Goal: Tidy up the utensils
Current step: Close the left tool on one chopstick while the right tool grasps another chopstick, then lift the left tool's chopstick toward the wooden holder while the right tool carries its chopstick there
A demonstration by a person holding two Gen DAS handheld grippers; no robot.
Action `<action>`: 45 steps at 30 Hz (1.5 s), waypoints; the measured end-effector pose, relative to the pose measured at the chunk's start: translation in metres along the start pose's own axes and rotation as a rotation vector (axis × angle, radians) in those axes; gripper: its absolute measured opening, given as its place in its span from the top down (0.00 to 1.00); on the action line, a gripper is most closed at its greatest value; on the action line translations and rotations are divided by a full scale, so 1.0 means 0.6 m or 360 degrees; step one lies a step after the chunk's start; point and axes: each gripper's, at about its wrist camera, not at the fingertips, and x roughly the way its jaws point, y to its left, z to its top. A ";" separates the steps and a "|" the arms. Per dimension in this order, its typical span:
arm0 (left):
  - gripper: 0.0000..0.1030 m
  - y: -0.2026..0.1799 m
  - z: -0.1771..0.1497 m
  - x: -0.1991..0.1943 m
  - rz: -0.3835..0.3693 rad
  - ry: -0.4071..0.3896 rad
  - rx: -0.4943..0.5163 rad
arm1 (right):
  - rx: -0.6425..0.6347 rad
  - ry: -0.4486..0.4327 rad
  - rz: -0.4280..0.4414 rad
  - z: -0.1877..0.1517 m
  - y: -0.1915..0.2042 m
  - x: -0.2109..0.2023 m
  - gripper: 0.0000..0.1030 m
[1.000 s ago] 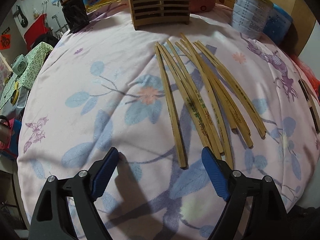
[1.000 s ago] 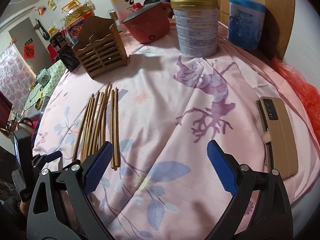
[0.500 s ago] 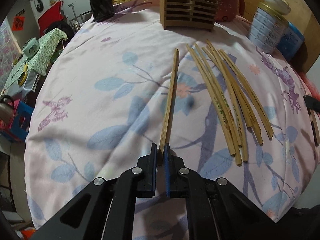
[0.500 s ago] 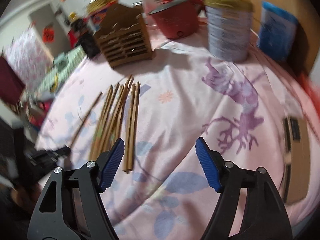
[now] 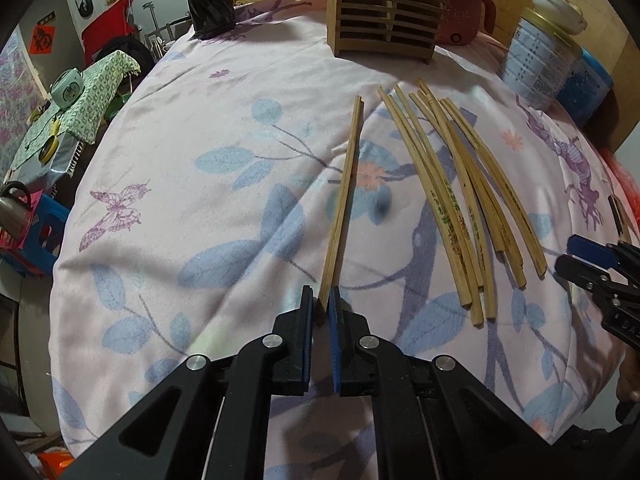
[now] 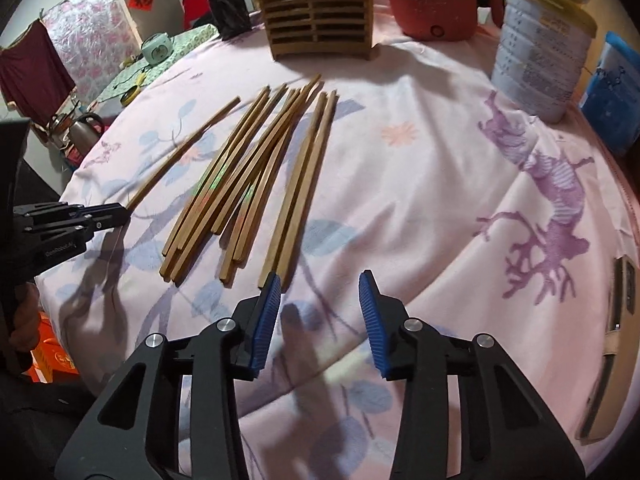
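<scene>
My left gripper (image 5: 322, 304) is shut on the near end of one wooden chopstick (image 5: 344, 196), which points away over the pink cloth, apart from the rest. It also shows in the right wrist view (image 6: 184, 148), with the left gripper (image 6: 120, 212) at its end. Several more chopsticks (image 5: 456, 196) lie fanned to its right, and they show in the right wrist view (image 6: 256, 176). My right gripper (image 6: 318, 286) is open and empty, just before the near ends of the two rightmost chopsticks (image 6: 304, 184). A slatted wooden holder (image 5: 384, 24) stands at the back (image 6: 320, 12).
A red pot (image 6: 436, 4), a milk-powder tin (image 6: 536, 56) and a blue box (image 6: 616, 92) stand at the back right. A phone in a tan case (image 6: 616, 344) lies at the right edge. A black jar (image 5: 210, 4) stands back left.
My left gripper closed on the leftmost chopstick and swung it away from the bundle. My right gripper moved left and forward to the near ends of the rightmost chopsticks.
</scene>
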 end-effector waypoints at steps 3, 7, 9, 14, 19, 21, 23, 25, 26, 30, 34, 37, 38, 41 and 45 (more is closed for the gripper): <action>0.90 0.002 -0.003 -0.001 0.0004 0.0005 0.0022 | -0.0031 -0.0014 -0.0014 -0.007 0.015 0.011 0.61; 0.90 0.002 -0.004 -0.002 0.0003 0.0009 0.0051 | -0.0068 -0.0063 -0.0054 -0.004 0.034 0.017 0.67; 0.90 0.001 -0.004 -0.002 0.0001 0.0005 0.0057 | -0.0068 -0.0085 -0.0064 -0.003 0.033 0.018 0.74; 0.90 0.001 -0.002 -0.001 0.0003 -0.0005 0.0043 | 0.0028 -0.0090 -0.0013 -0.002 0.009 0.015 0.93; 0.93 -0.001 0.000 -0.004 -0.0024 -0.0019 0.0019 | 0.0039 -0.0144 -0.0010 0.006 -0.002 -0.012 0.93; 0.94 0.001 0.002 -0.009 -0.0031 -0.0036 0.0007 | 0.0057 -0.0161 -0.0006 0.010 -0.009 -0.020 0.94; 0.94 0.002 0.005 -0.017 -0.0036 -0.0056 -0.0010 | 0.0088 -0.0181 -0.0004 0.016 -0.019 -0.030 0.93; 0.94 0.005 0.011 -0.030 -0.0046 -0.0082 -0.0035 | 0.0103 -0.0214 -0.0011 0.023 -0.026 -0.043 0.93; 0.94 0.008 0.016 -0.040 -0.0051 -0.0101 -0.0053 | 0.0103 -0.0230 -0.0018 0.026 -0.027 -0.050 0.93; 0.95 0.012 0.040 -0.088 -0.0050 -0.0201 -0.0070 | 0.0100 -0.0346 -0.0051 0.049 -0.037 -0.095 0.94; 0.95 0.018 0.065 -0.134 -0.0045 -0.0306 -0.0086 | 0.0113 -0.0466 -0.0064 0.075 -0.049 -0.141 0.94; 0.95 0.022 0.087 -0.162 -0.0056 -0.0367 -0.0099 | 0.0123 -0.0557 -0.0064 0.093 -0.054 -0.175 0.94; 0.95 0.022 0.096 -0.172 -0.0058 -0.0387 -0.0098 | 0.0125 -0.0578 -0.0061 0.098 -0.055 -0.184 0.94; 0.95 0.022 0.116 -0.191 -0.0068 -0.0421 -0.0088 | 0.0132 -0.0634 -0.0045 0.113 -0.058 -0.208 0.94; 0.95 0.022 0.149 -0.210 -0.0085 -0.0444 -0.0074 | 0.0133 -0.0695 -0.0035 0.130 -0.058 -0.232 0.95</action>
